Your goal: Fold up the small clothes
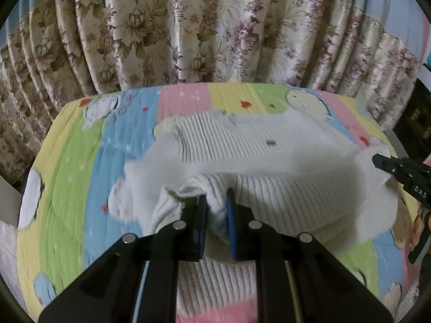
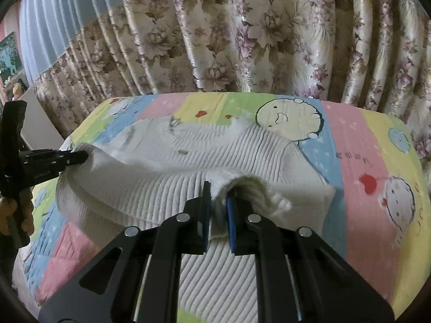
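A white ribbed knit garment [image 1: 242, 145] lies across a pastel striped quilt, its near edge lifted off the surface and doubled back. My left gripper [image 1: 217, 202] is shut on the garment's near left corner, cloth bunched between its blue pads. My right gripper [image 2: 218, 192] is shut on the near right corner of the same white garment [image 2: 242, 150]. Each gripper shows in the other's view: the right gripper [image 1: 377, 160] at the right edge, the left gripper [image 2: 83, 157] at the left, both with tips buried in cloth.
The quilt [image 1: 67, 161] with cartoon figures covers a raised padded surface [image 2: 363, 148]. Flowered curtains [image 1: 188, 27] hang close behind its far edge. A hand [image 2: 18, 210] holds the left gripper's handle. A dark object [image 1: 417, 118] stands at the far right.
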A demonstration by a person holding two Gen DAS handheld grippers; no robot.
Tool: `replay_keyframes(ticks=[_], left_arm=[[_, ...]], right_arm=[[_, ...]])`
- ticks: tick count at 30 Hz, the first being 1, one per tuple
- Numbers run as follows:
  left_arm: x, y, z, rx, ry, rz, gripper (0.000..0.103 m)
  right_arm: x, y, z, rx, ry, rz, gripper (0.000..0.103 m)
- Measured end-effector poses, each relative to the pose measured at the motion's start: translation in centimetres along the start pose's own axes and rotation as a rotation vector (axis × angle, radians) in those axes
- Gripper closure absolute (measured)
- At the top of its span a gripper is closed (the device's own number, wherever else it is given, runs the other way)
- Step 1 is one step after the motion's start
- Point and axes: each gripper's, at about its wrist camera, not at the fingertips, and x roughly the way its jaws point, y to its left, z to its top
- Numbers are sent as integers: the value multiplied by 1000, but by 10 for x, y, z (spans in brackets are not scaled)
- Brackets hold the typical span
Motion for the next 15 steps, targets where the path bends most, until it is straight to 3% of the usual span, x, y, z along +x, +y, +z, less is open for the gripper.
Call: replay_keyframes(ticks=[5, 10, 13, 14, 15], left_arm=[[35, 4, 20, 22, 38, 11, 89], [66, 4, 20, 63, 100, 25, 89], [71, 11, 20, 35, 113, -2, 85], [70, 13, 20, 26, 113, -14, 82], [67, 17, 21, 10, 115, -34, 74]], right_arm=[[37, -20, 7, 18, 63, -13, 92], [60, -32, 4, 57, 115, 1, 91], [57, -36, 4, 92, 116, 41, 85], [53, -38, 5, 109, 110, 62, 79], [48, -41, 6, 134, 101, 95, 73]])
